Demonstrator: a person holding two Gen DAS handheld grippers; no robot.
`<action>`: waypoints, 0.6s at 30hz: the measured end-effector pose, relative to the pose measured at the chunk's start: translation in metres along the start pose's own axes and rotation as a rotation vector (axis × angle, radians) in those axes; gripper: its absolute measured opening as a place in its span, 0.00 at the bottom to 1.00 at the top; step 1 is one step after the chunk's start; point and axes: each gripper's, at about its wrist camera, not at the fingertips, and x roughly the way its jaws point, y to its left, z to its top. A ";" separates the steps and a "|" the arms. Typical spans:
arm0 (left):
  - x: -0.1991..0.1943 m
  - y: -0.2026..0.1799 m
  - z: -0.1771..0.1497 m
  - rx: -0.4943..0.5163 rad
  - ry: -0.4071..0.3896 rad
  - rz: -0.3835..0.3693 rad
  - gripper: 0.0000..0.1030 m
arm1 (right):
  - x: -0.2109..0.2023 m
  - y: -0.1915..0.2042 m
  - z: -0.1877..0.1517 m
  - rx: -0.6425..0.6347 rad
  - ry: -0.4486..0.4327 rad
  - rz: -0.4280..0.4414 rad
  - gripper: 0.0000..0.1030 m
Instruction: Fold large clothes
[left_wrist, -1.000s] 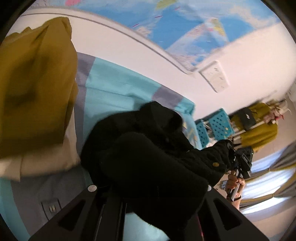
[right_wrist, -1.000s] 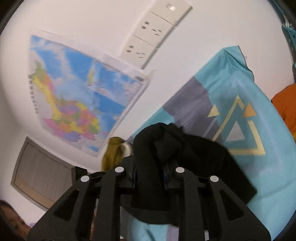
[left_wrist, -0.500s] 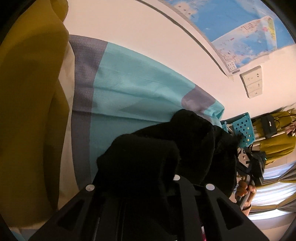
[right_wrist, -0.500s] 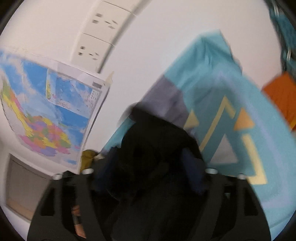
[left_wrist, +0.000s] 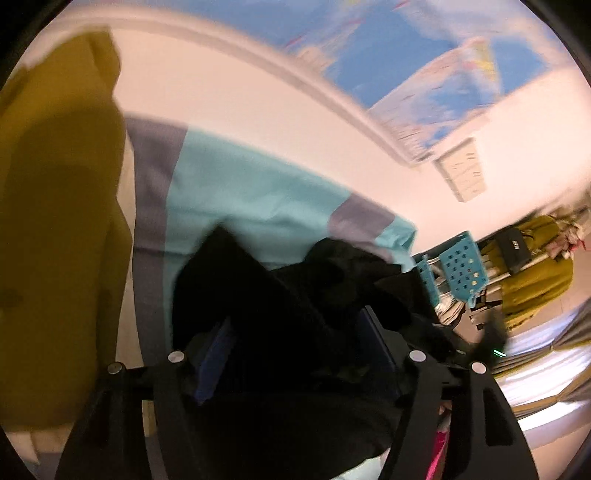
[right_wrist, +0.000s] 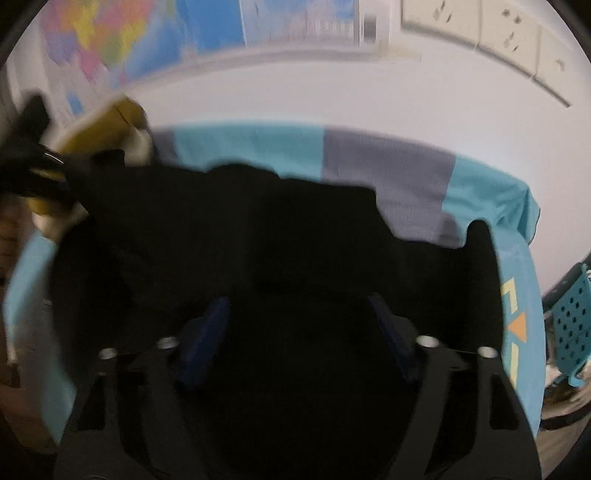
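Note:
A black garment (left_wrist: 229, 266) lies bunched on a teal and grey bedsheet (left_wrist: 240, 184). My left gripper (left_wrist: 295, 332) hovers low over it. Its jaws are opening, the blue pads (left_wrist: 216, 356) stand wide apart, and black cloth lies loose between them. In the right wrist view the same black garment (right_wrist: 258, 206) is spread across the sheet (right_wrist: 251, 147). My right gripper (right_wrist: 295, 314) is right above it. Its jaws are closing, but the blue pads (right_wrist: 207, 328) stay apart and do not press on the cloth beneath. Both views are blurred by motion.
A mustard garment (left_wrist: 55, 221) on pale cloth fills the left side and shows again as the mustard garment (right_wrist: 107, 125). A wall map (left_wrist: 424, 55) and socket panel (left_wrist: 461, 170) are behind the bed. Teal baskets (left_wrist: 461, 266) and a clothes rack (left_wrist: 532, 266) stand at the right.
Both grippers were shut on the black garment and have let go, their pads now spread. The right gripper rolled and swung down over the garment, which now lies flatter on the sheet.

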 end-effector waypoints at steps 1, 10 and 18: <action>-0.009 -0.007 -0.005 0.036 -0.028 -0.011 0.66 | 0.003 -0.001 -0.002 0.009 0.004 -0.002 0.46; 0.024 -0.075 -0.052 0.423 0.036 0.092 0.70 | -0.031 -0.013 0.013 0.049 -0.159 0.014 0.10; 0.083 -0.056 -0.029 0.304 0.063 0.206 0.54 | -0.019 -0.015 0.054 0.056 -0.233 -0.091 0.09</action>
